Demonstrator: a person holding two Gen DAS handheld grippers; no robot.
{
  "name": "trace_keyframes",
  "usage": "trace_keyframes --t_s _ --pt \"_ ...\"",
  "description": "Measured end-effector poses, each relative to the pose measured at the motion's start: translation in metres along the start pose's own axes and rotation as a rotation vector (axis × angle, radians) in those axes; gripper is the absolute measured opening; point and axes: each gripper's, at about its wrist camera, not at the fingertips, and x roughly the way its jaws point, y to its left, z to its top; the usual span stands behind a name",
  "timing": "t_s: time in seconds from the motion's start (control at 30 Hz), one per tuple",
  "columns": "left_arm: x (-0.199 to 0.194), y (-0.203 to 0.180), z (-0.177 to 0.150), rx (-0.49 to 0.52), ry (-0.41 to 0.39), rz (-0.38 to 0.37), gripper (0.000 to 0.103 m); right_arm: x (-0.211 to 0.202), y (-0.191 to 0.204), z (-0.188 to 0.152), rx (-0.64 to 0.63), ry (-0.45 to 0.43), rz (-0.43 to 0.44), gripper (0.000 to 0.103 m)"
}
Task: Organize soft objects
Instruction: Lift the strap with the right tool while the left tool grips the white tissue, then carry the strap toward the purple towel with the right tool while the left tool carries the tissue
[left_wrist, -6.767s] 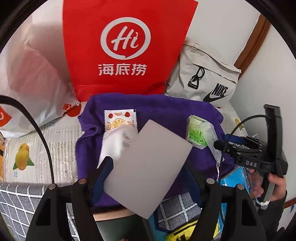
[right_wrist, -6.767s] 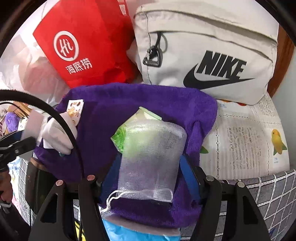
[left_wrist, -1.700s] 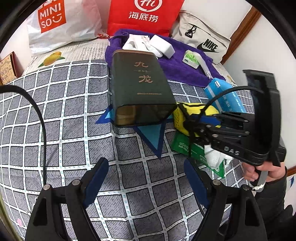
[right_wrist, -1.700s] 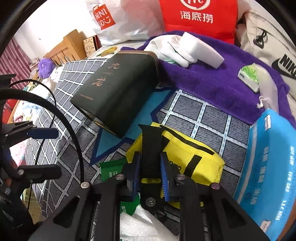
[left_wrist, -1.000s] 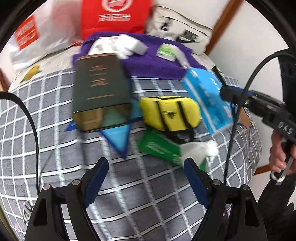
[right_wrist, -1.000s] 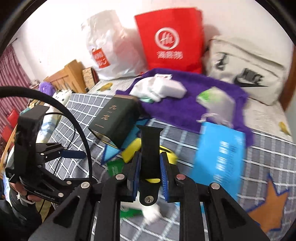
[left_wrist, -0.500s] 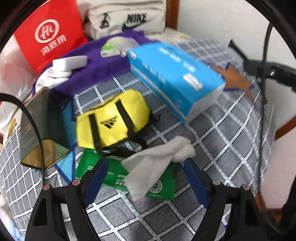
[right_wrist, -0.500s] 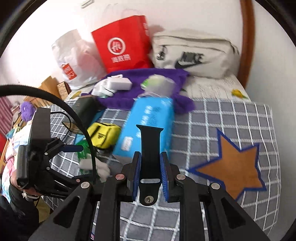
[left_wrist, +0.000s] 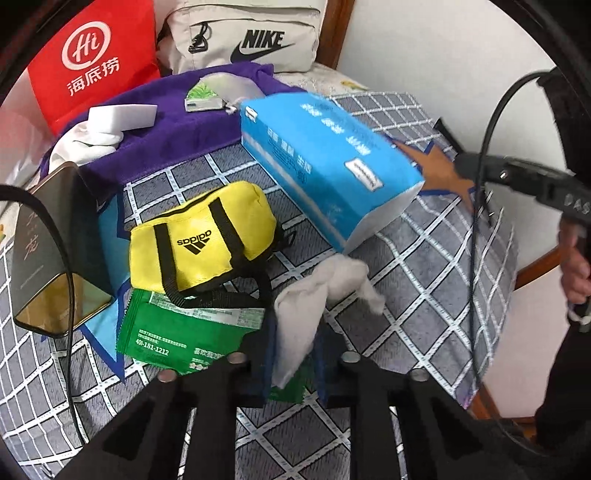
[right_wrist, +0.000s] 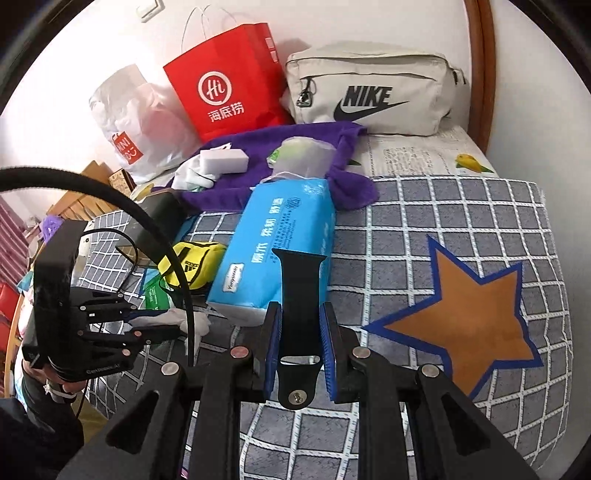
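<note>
My left gripper (left_wrist: 293, 352) is shut on a white tissue (left_wrist: 317, 291) that sticks out of a green wipes pack (left_wrist: 181, 334). It also shows in the right wrist view (right_wrist: 155, 325), low at the left. My right gripper (right_wrist: 298, 341) is shut on a black watch strap (right_wrist: 299, 291) and holds it above the bed. A yellow Adidas pouch (left_wrist: 201, 236) and a blue tissue pack (left_wrist: 325, 162) lie beside the wipes. A purple towel (left_wrist: 177, 122) at the back carries a white sponge (left_wrist: 122, 116), a white cloth (left_wrist: 88, 142) and a mesh bag (left_wrist: 218, 90).
A dark green box (left_wrist: 48, 243) lies at the left. A red paper bag (left_wrist: 92, 59), a beige Nike bag (right_wrist: 369, 96) and a white plastic bag (right_wrist: 136, 118) stand at the wall. The checked bedspread has an orange star (right_wrist: 469, 321) at the right.
My left gripper has moved in and shut on the white tissue; it was open half a second ago. My right gripper keeps the strap and has barely moved.
</note>
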Motion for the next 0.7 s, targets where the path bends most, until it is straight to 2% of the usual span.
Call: trace_keyframes --t_s 0.2,0.53,0.7 --pt "-0.016 0.010 0.004 -0.028 -0.030 -0.037 0.011 0.005 0.009 0.011 -0.011 -0.010 0.028 0.021" --pt "-0.052 0.034 0.022 -0.094 -0.115 -0.038 0.011 0.011 0.032 0.043 -0.058 -0.036 0.079 0.021" --pt "-0.068 0.052 0.025 -0.140 -0.139 -0.068 0.011 0.015 0.042 0.055 -0.074 -0.048 0.102 0.021"
